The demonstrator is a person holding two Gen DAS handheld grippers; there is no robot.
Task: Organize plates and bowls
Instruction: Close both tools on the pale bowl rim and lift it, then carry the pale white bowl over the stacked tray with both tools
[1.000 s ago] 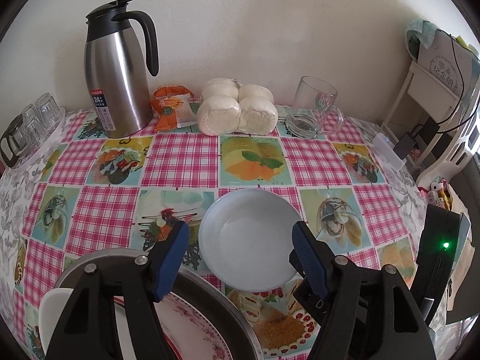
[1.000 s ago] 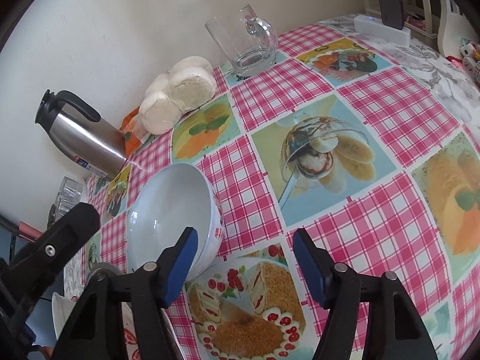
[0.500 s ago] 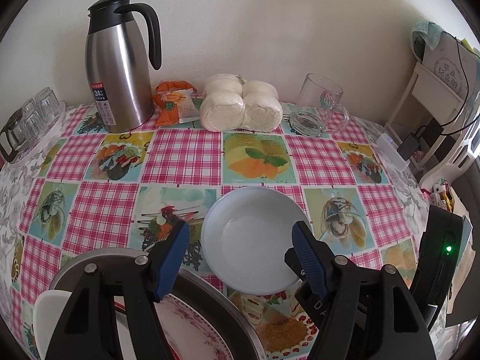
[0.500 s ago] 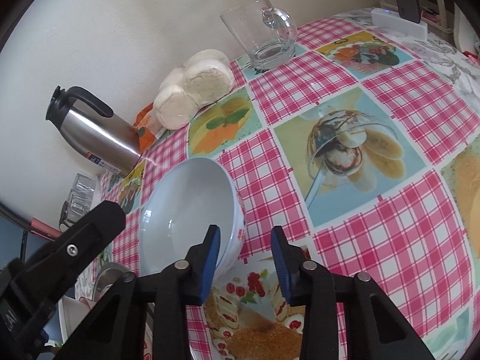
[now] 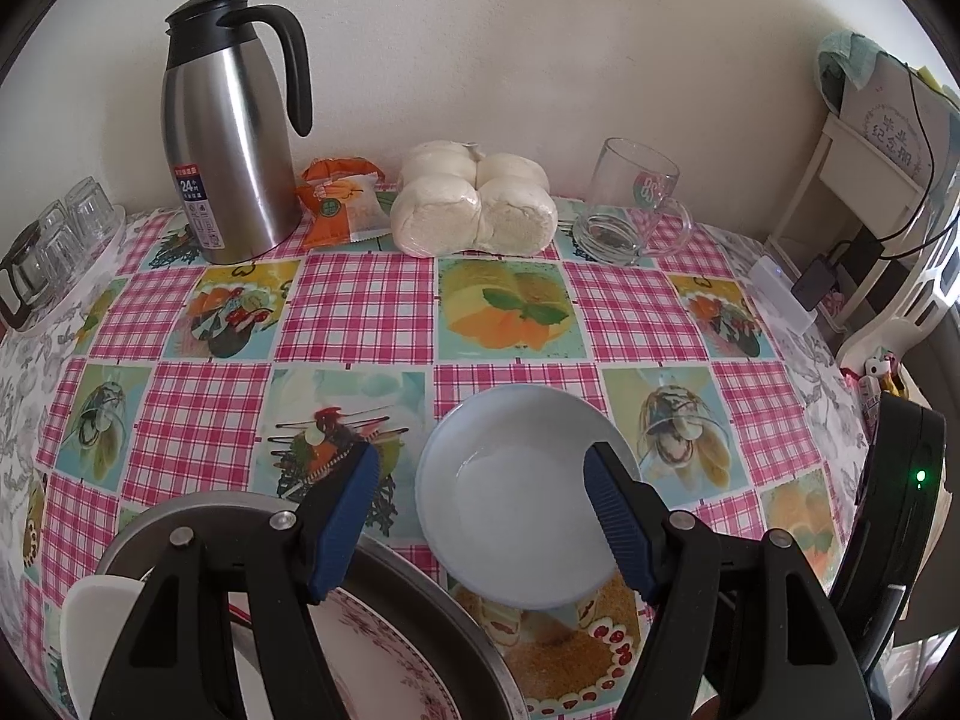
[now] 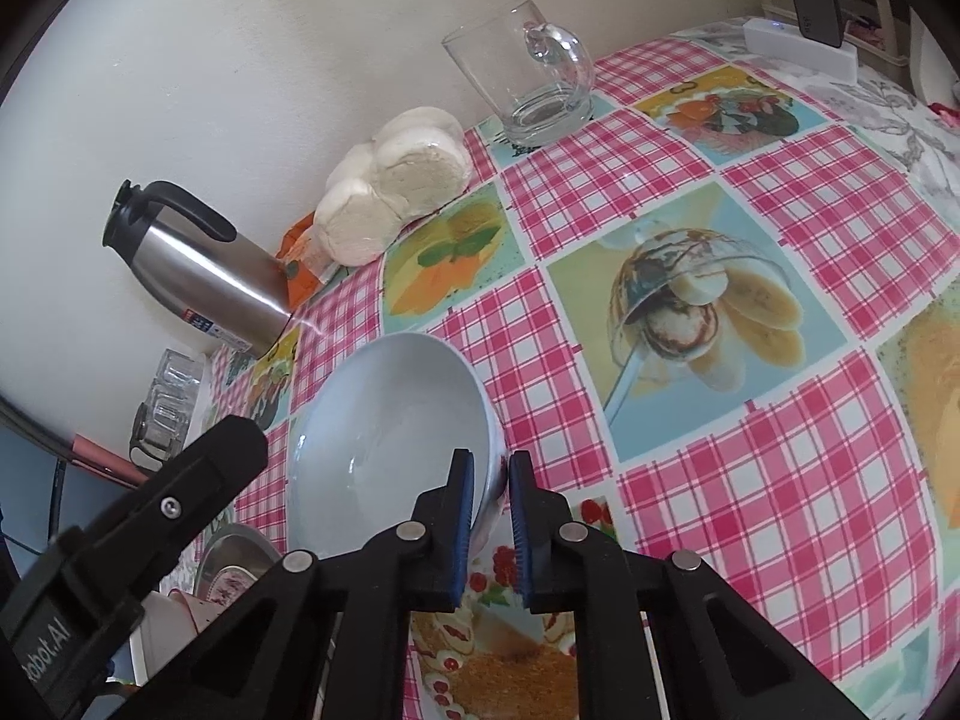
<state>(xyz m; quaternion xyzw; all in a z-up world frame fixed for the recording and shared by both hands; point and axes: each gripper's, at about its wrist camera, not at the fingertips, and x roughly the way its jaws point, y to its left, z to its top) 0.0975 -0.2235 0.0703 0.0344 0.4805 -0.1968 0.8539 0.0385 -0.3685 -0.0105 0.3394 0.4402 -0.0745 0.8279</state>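
The right gripper (image 6: 491, 525) has just closed, pinching the pale blue bowl's (image 6: 384, 426) near rim (bowl extends left of it).

A home dining table: checked food-print tablecloth (image 5: 360, 312), steel thermos jug (image 5: 231, 138), bagged buns (image 5: 474, 207), glass mug (image 5: 630, 204).

- The left wrist view looks steeply down along its own fingers, squarely toward the back wall, close over the tablecloth (image 5: 360, 312).
- The right wrist view looks down from nearby too, but is rolled, so the table slopes and the wall leans.
- Both views share the pale bowl (image 5: 516, 492) (image 6: 384, 438), steel jug (image 5: 231, 138) (image 6: 198, 276), buns (image 5: 474, 207) (image 6: 402, 180) and glass mug (image 5: 630, 204) (image 6: 528, 72).
- The right view also catches the left gripper's black body at its lower left.
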